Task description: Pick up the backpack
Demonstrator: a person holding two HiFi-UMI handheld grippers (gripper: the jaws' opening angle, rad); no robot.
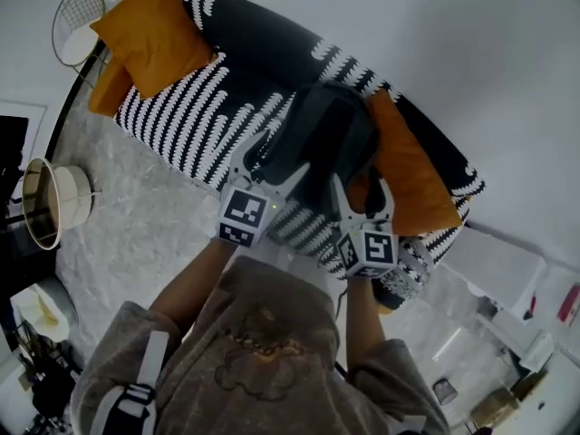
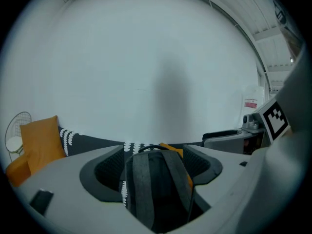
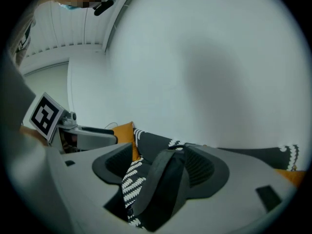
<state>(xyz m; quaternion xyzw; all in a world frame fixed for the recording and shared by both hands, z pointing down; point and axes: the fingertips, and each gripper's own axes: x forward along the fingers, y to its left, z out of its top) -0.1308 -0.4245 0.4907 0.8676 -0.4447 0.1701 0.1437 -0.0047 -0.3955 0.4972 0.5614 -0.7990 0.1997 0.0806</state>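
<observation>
A dark grey backpack stands upright on a black-and-white patterned sofa, leaning against the backrest. My left gripper is open in front of the backpack's left side, and the pack's straps show in the gap between its jaws. My right gripper is open at the backpack's right side, near an orange cushion. In the right gripper view the backpack's edge lies between the jaws, close to the right pad. Neither gripper's pads press on the pack.
A second orange cushion lies at the sofa's far left end. A round wire side table and a round tub stand on the grey floor at the left. Boxes and clutter fill the lower right. A white wall is behind the sofa.
</observation>
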